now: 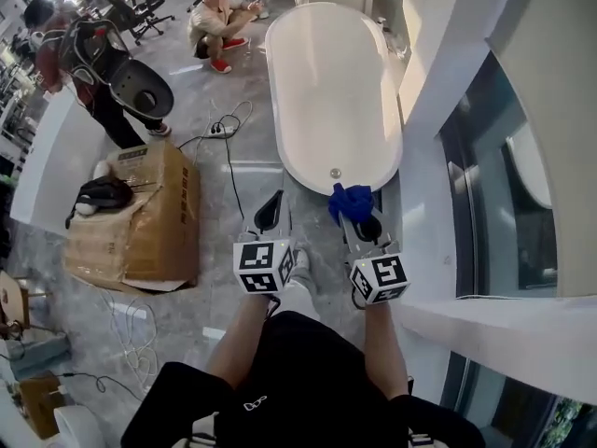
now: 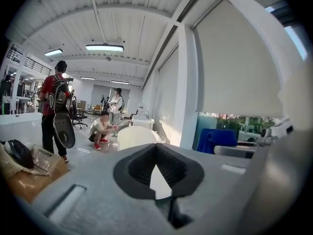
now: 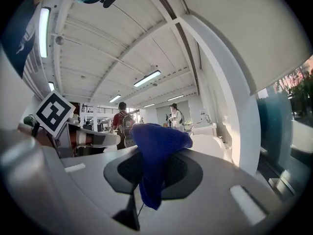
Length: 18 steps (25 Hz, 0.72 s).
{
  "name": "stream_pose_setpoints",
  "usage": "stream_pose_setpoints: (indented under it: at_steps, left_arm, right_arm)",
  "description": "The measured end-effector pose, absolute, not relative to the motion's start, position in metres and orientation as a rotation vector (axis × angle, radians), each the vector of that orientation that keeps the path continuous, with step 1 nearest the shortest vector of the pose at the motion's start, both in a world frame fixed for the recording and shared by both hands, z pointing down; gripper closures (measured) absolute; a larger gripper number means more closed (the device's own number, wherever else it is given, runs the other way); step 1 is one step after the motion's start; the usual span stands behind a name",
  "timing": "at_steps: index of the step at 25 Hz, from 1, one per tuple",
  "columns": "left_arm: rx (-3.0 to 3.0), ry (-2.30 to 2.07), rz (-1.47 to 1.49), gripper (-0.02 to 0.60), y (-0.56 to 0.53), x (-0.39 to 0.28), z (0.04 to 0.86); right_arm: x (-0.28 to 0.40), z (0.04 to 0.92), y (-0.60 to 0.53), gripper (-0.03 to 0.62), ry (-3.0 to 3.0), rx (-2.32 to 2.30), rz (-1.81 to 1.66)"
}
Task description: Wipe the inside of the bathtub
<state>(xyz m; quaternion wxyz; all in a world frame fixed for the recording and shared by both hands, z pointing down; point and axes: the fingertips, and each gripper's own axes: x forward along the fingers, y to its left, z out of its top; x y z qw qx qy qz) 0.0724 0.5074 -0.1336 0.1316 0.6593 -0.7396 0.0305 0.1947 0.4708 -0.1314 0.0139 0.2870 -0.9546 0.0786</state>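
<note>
Blue cloth (image 1: 351, 199) hides the tips of the right tongs (image 1: 362, 217), clamped on it; left tongs (image 1: 270, 211) seem closed, empty. White bathtub (image 1: 328, 91) stands on the grey floor (image 1: 210, 161), near end just beyond both.

We see a grey floor (image 1: 205, 292) under the left gripper (image 1: 269, 211), with a cardboard box (image 1: 154, 227) to its left and cables (image 1: 227, 133) ahead. Right of the right gripper (image 1: 364, 220) rise a white wall (image 1: 438, 73) and a dark window (image 1: 494, 203). Strip lights (image 2: 104, 47) line the ceiling (image 2: 137, 13).

Head view downward, others level, sharing bathtub (image 1: 334, 91)
</note>
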Motion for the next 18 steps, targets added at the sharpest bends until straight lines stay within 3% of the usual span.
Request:
stream_pose_setpoints:
  at_steps: [5, 18]
  left_arm:
    - [1.864, -2.102, 0.122, 0.580, 0.463, 0.017, -0.110]
    - [1.791, -2.037, -0.017, 0.580, 0.362, -0.082, -0.087]
  right_arm:
    - [0.140, -0.111, 0.419, 0.517, -2.920, 0.908, 0.349]
    - [0.021, -0.114, 0.321, 0.517, -2.846, 0.762, 0.223]
